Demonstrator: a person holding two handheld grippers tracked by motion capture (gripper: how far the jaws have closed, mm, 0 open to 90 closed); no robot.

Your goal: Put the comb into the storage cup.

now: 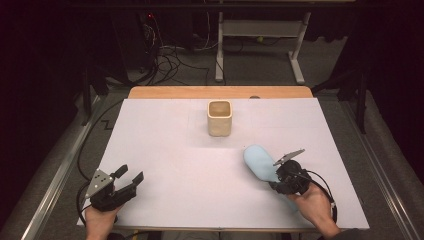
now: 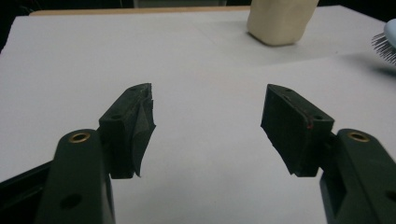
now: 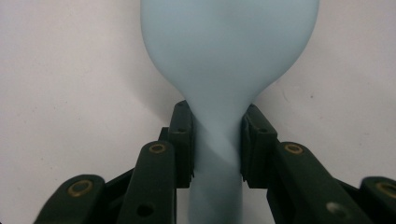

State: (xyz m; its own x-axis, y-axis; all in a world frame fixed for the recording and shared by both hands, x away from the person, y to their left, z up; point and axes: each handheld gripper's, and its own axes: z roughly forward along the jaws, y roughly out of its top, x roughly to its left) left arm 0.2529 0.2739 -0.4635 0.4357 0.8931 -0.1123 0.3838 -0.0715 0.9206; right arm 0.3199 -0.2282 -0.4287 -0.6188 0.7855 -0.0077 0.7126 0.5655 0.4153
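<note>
The brush (image 1: 260, 162), a light blue hairbrush, lay on the white sheet (image 1: 165, 150) in the lower right part of the high view, its broad head pointing toward the upper left and its handle running down toward the lower right. In the right gripper view the brush (image 3: 224, 60) rose from the bottom centre of the frame, the head spreading wide across the upper half.

The right gripper (image 1: 281, 176) sat at the neck of the brush, just below the head, with the person's hand (image 1: 312, 205) behind it at the lower right. In the right gripper view the right gripper (image 3: 217, 140) had both pads pressed against the narrow handle, one on each side: the jaws were clamped on the brush.

The left gripper (image 1: 129, 176) rested at the lower left of the high view, over the sheet near its bottom edge, well apart from the brush. In the left gripper view the left gripper (image 2: 205, 126) showed its jaws spread wide, with bare sheet between them: released, gripping nothing. Bristles of the brush (image 2: 385, 46) appeared at the right edge of that view.

The cup (image 1: 220, 118), a cream square-sided container, stood upright in the upper centre of the high view, apart from both grippers. In the left gripper view the cup (image 2: 280, 21) stood at the top, right of centre.
</note>
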